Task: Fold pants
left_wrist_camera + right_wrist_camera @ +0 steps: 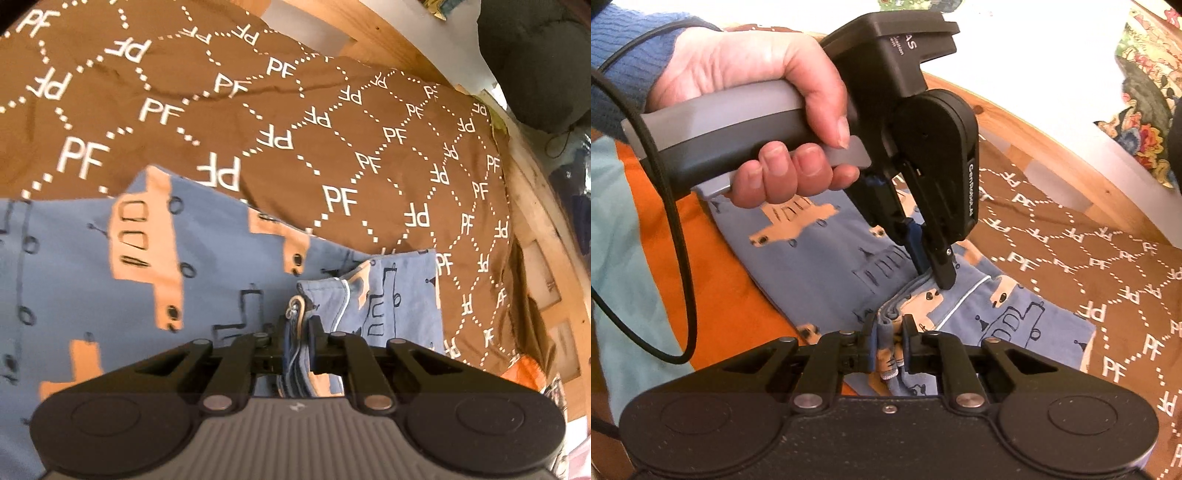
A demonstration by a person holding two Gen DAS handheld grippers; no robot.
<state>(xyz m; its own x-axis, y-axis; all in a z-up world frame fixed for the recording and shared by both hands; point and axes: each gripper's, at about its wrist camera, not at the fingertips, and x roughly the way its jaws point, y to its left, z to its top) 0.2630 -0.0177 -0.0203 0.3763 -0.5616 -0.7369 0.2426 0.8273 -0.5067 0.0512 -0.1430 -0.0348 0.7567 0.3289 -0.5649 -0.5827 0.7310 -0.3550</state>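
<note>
The pants (92, 258) are blue with orange cars and lie on a brown bedspread (332, 155) printed with "PF". My left gripper (300, 328) is shut on a bunched edge of the pants. In the right wrist view the pants (827, 273) lie spread under both tools. My right gripper (888, 334) is shut on a folded edge of them. The left gripper (932, 271) shows there too, held by a hand, pinching the fabric just beyond mine.
A wooden bed frame (406, 44) runs along the far side. A dark bag (535, 66) sits at the upper right. An orange and teal cloth (713, 295) lies under the pants at the left. A patterned pillow (1145, 92) lies at the upper right.
</note>
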